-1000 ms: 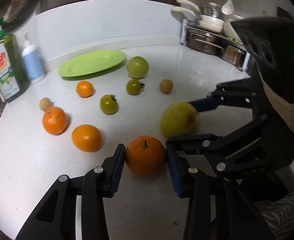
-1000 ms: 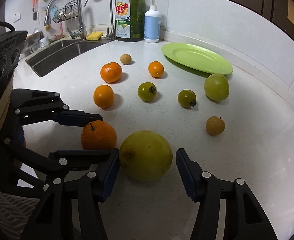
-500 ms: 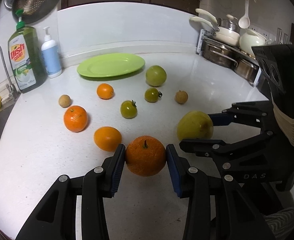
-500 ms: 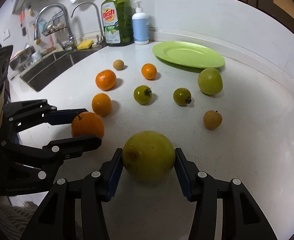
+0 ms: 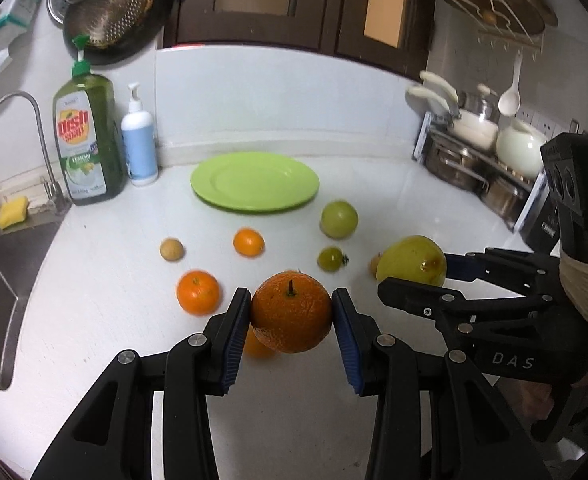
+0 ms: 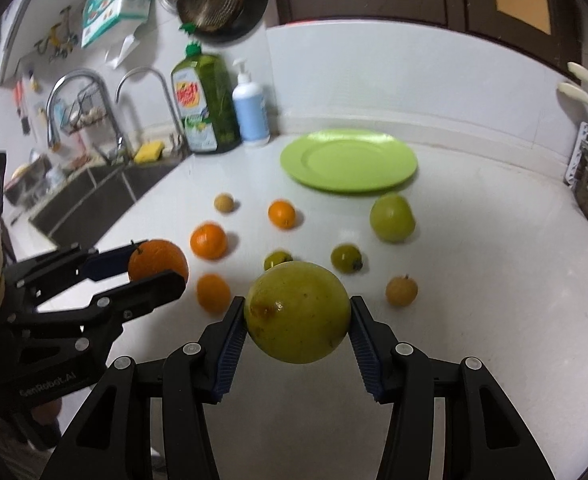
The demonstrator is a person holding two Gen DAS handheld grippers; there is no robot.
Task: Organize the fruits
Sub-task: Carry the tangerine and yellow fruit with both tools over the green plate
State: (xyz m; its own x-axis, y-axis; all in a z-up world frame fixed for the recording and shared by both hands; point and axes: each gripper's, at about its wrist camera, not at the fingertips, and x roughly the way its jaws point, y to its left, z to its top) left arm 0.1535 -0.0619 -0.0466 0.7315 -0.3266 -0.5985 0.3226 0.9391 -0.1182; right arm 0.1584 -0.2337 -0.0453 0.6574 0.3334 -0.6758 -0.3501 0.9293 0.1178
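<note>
Presently the left gripper (image 5: 291,317) is clenched on the orange (image 5: 291,312) and the right gripper (image 6: 297,318) on the yellow-green fruit (image 6: 297,317), both clear of the counter (image 6: 474,264); the green plate (image 5: 255,181) lies at twelve o'clock from the left fingers (image 5: 233,334), the nearer hand by my judgement.

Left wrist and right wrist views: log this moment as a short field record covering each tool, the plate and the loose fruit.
left tool: shut on the stemmed orange, lifted off the counter
right tool: shut on the big yellow-green fruit, also lifted
green plate: bare, near the back wall
loose fruit: oranges, green and small brown fruits scattered before the plate
</note>
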